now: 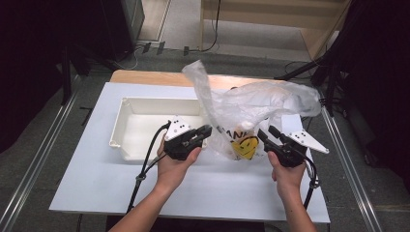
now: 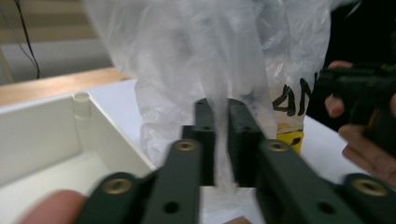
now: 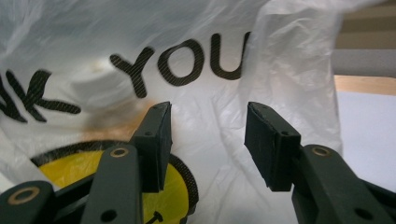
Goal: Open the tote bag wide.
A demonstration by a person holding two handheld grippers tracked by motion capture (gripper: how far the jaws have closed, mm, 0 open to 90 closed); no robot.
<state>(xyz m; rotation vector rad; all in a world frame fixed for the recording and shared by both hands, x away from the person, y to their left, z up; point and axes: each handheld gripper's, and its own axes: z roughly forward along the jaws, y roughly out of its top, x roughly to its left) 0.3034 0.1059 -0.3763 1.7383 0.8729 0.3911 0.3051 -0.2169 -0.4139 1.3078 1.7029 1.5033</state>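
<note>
1. Plastic bag [image 1: 251,108], translucent with a yellow smiley and black lettering, is stood near the far right part of the white worktop [image 1: 87,183], just right of the white tray [image 1: 130,108].
2. A fold of the bag's film is pinched between the pressed-together jaws of the left gripper [image 2: 217,135].
3. The jaws of the right gripper [image 3: 208,140] are held apart before the bag's printed face, no film being clamped.

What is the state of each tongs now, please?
Left tongs: closed on a fold of the plastic bag.
Right tongs: open, facing the bag's printed side, pads not pressing it.
</note>
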